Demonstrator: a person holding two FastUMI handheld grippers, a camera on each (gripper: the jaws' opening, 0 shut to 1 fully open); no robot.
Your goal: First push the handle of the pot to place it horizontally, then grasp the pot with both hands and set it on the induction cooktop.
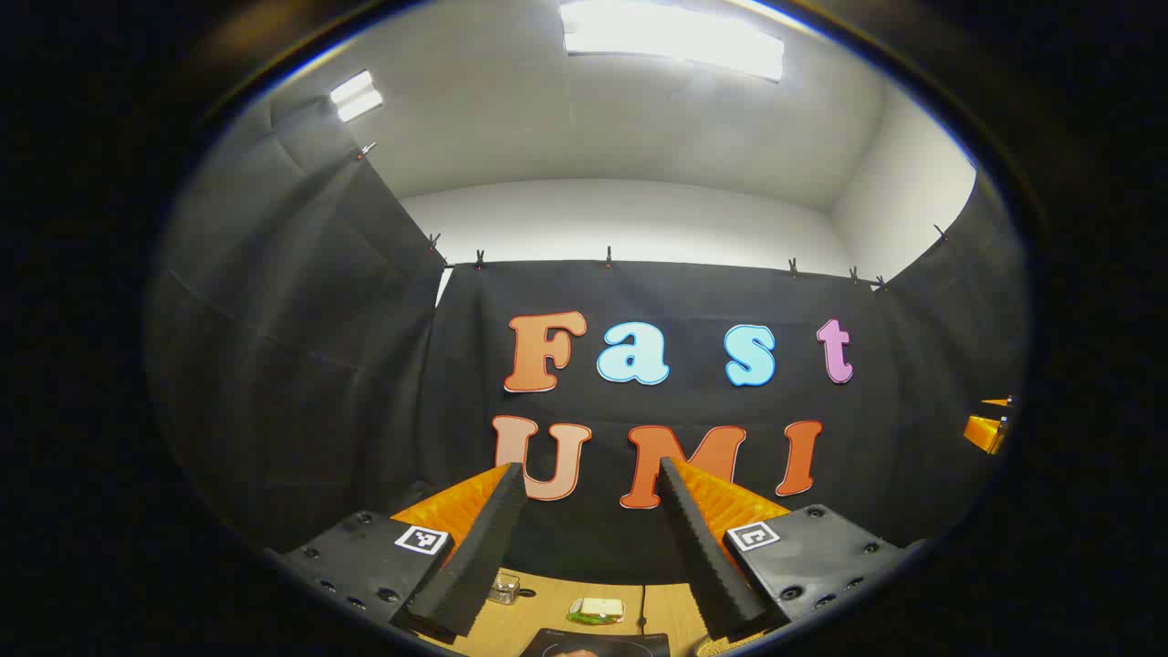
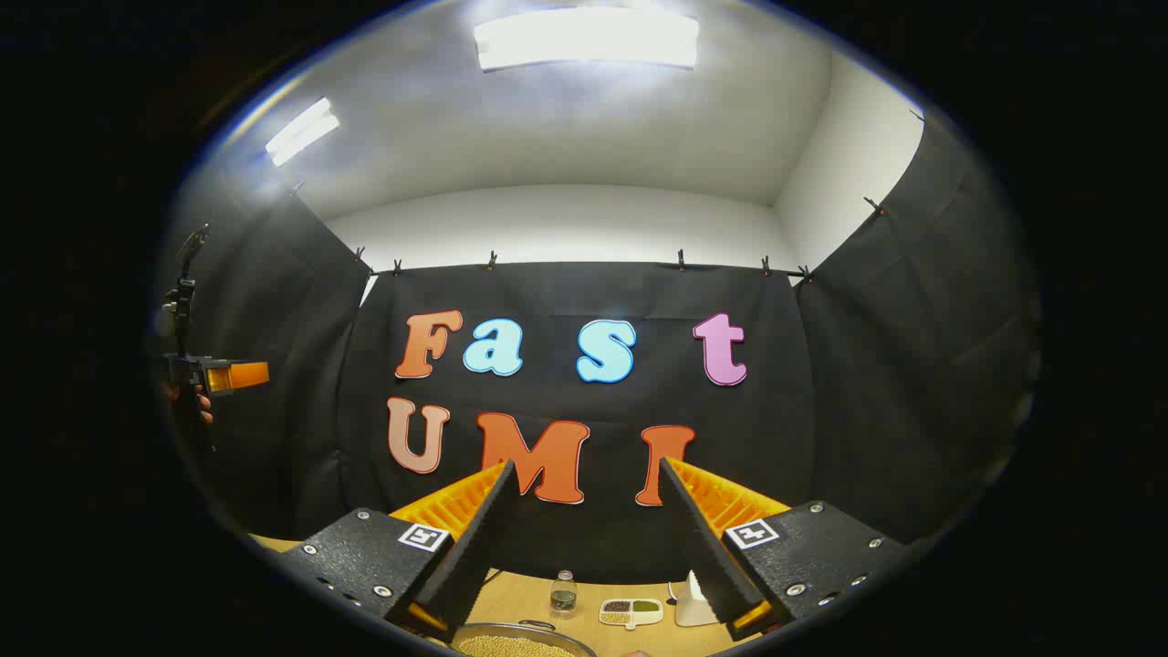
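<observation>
Both grippers are held high and level, facing the booth's back wall. In the left gripper view my left gripper (image 1: 591, 467) is open with nothing between its fingers; far below it lies the black induction cooktop (image 1: 598, 644) on the wooden table. In the right gripper view my right gripper (image 2: 585, 465) is also open and holds nothing. Below it is the rim of the metal pot (image 2: 516, 634), filled with pale grains, with a small loop handle (image 2: 538, 625) at its far side. The pot's long handle is hidden.
The left gripper view shows a small glass (image 1: 504, 589), a white and green item (image 1: 598, 610) and the other gripper's orange finger (image 1: 988, 431). The right gripper view shows a small bottle (image 2: 563, 593), a divided dish (image 2: 630, 612), a white object (image 2: 693, 604) and the hand-held left gripper (image 2: 228, 375).
</observation>
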